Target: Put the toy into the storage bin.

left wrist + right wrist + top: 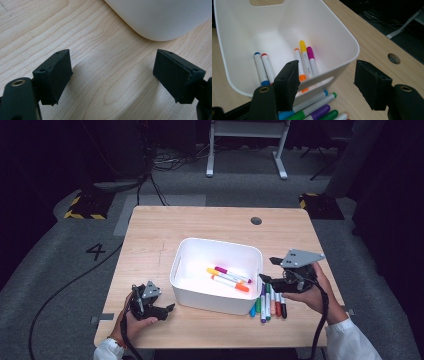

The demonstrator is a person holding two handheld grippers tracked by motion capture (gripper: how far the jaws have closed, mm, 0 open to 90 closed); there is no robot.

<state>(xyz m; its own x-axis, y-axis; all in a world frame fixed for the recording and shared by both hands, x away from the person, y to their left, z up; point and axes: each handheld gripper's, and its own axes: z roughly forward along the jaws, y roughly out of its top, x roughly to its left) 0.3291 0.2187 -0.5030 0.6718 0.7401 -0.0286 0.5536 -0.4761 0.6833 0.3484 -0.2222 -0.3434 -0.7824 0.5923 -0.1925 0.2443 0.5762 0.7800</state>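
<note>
— While five markers already lie in the white bin, where do the remaining ones sit?

— Loose markers lie on the table, just beside the bin's near right corner. Right gripper hovers above them, jaws apart, nothing between. Left gripper rests by the bin's left side, jaws wide, empty.

— Recommended approach?

— Descend on the outermost marker, jaws across its barrel at mid-length, avoiding its neighbours.

Five capped markers lay in my white bin; five more markers lay side by side against its right wall.
</note>
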